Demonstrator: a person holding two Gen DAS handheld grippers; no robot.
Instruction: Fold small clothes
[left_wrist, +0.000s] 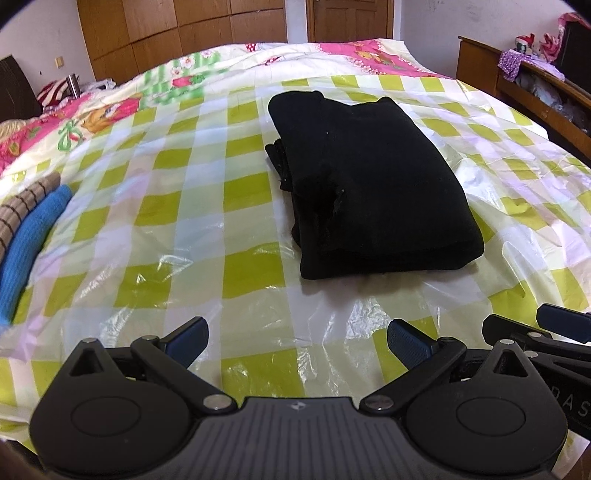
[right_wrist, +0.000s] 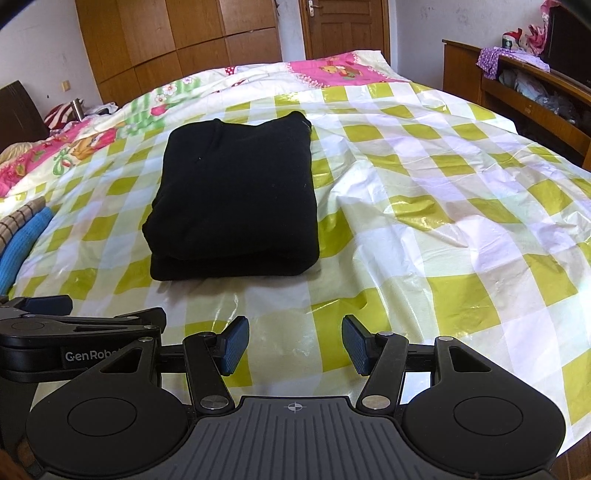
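Folded black garment (left_wrist: 369, 184) on checked plastic sheet (left_wrist: 184, 221); left tongs (left_wrist: 297, 338) spread, empty, short of it.

We see bedroom: bed (right_wrist: 461, 192) under green-and-white checked plastic sheet (right_wrist: 424, 258), floral quilt (left_wrist: 122, 107) toward far end. Wooden wardrobe (right_wrist: 177, 37) along back wall, wooden door (right_wrist: 343, 26) beside it. Wooden shelf unit (right_wrist: 517, 92) at right. Bright daylight.
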